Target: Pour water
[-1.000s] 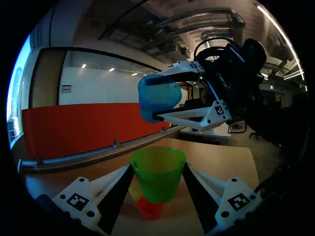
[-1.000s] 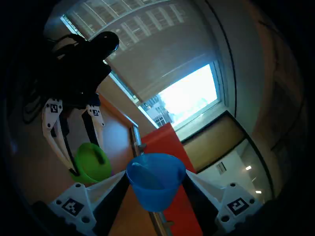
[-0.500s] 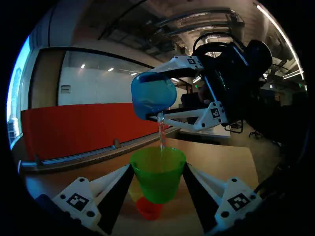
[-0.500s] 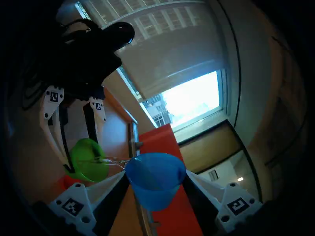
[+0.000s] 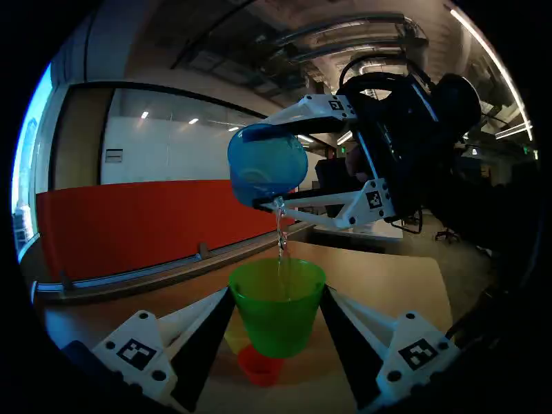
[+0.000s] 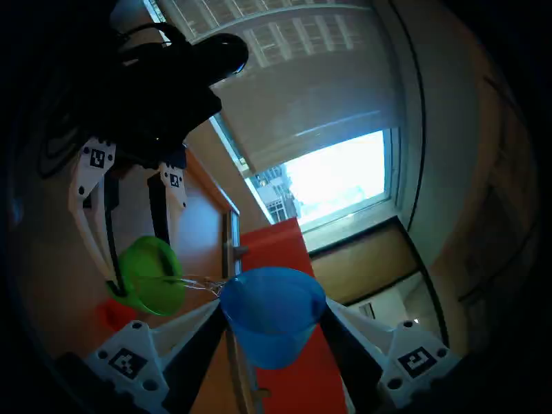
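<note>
Tilting well over on its side, the translucent blue plastic cup [image 5: 268,165] was pinched between the fingers of the right gripper [image 6: 274,307]. The jaws were closed to the cup's width, one finger pressing on each wall. From the lowest point of its lip a thin stream of water [image 5: 279,231] fell into the translucent green plastic cup [image 5: 277,310], landing inside the rim near its middle. The left gripper [image 5: 277,295] held that green cup upright, its fingers set against opposite sides just below the rim and open no wider than the cup itself.

The blue lip and the green rim were apart, with a clear gap of air between them crossed only by the stream. Under the green cup a small orange-red plastic cup [image 5: 261,366] stood on the light wooden tabletop [image 5: 386,283], with a pale yellow cup [image 5: 233,338] just beside it. Whether the green cup touched either one could not be told.

The table's far edge ran along a metal rail [image 5: 172,265] below a long red wall panel [image 5: 138,221]. To the right of the green cup the tabletop lay bare out to its edge, with open floor past it. In the right gripper view a bright window [image 6: 331,179] lay beyond the blue cup.
</note>
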### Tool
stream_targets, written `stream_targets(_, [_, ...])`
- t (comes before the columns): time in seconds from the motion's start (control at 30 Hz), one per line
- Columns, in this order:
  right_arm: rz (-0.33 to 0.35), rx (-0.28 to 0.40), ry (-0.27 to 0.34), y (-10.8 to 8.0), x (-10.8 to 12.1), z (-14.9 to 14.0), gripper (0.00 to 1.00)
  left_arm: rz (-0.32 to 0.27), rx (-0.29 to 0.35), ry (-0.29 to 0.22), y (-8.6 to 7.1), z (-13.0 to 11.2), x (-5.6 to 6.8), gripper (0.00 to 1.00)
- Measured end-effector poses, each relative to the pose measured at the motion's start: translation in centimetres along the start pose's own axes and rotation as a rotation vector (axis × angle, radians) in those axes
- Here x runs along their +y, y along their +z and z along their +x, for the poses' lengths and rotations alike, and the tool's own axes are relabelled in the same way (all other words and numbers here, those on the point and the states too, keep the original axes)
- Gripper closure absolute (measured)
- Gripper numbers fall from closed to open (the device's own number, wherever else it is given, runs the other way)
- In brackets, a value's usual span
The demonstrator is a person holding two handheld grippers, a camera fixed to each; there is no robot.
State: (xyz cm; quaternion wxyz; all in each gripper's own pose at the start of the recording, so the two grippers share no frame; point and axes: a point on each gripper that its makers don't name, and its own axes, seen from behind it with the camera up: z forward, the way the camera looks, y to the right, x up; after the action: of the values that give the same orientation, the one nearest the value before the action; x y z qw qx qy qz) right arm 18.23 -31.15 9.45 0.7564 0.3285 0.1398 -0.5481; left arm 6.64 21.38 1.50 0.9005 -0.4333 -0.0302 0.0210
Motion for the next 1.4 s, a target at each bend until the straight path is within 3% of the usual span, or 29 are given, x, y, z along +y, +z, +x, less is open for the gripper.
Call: stream_targets(1.4, [-0.062,0.002,-0.208,0.1,1.5,0.6,0.09,-0.014,-0.007,0.01,0.4,-0.4,0.7,0.15])
